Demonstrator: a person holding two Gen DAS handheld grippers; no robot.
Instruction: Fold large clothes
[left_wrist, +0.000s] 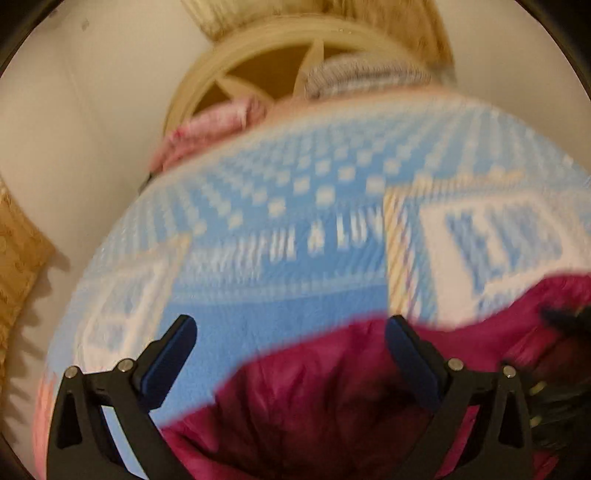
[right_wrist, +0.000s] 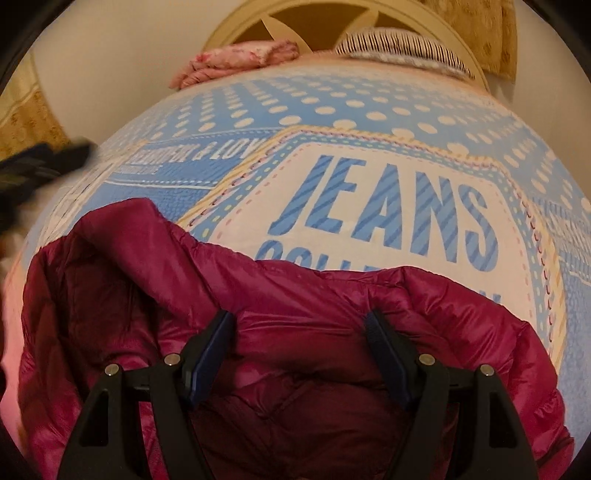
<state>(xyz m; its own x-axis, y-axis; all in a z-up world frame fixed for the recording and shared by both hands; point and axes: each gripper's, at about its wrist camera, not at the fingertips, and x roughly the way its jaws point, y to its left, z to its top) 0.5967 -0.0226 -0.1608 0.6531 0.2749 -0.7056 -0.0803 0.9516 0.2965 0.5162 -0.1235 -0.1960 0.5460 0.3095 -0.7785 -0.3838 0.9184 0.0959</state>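
Looking along my right hand-held gripper (right_wrist: 299, 354), I see its two fingers standing wide apart above a magenta puffy jacket (right_wrist: 288, 295). The shiny cloth bulges between the fingers, but the pads do not press on it, so nothing is held. The jacket lies crumpled on the bed, at the near edge, and it covers the lower part of the big white patch where the word JEANS (right_wrist: 384, 206) is printed in blue. The bed cover (right_wrist: 332, 110) is light blue with cream dots farther away.

My left hand-held gripper (left_wrist: 291, 354) is also wide, with nothing between the fingers. The left finger is over the blue cover (left_wrist: 258, 295) and the right finger is over the edge of the jacket (left_wrist: 325, 398). This view is blurred, so small details I cannot tell. In the right wrist view the left gripper shows only as a dark blur at the left edge, beside the jacket.

At the far end of the bed there is a pink folded cloth (right_wrist: 236, 61) and, to the right of it, a striped cloth (right_wrist: 402, 50). Both lie against a cream headboard (right_wrist: 236, 22) with open spokes. The wall (right_wrist: 110, 55) behind is pale, and a yellow patterned curtain (right_wrist: 476, 33) hangs at the upper right.
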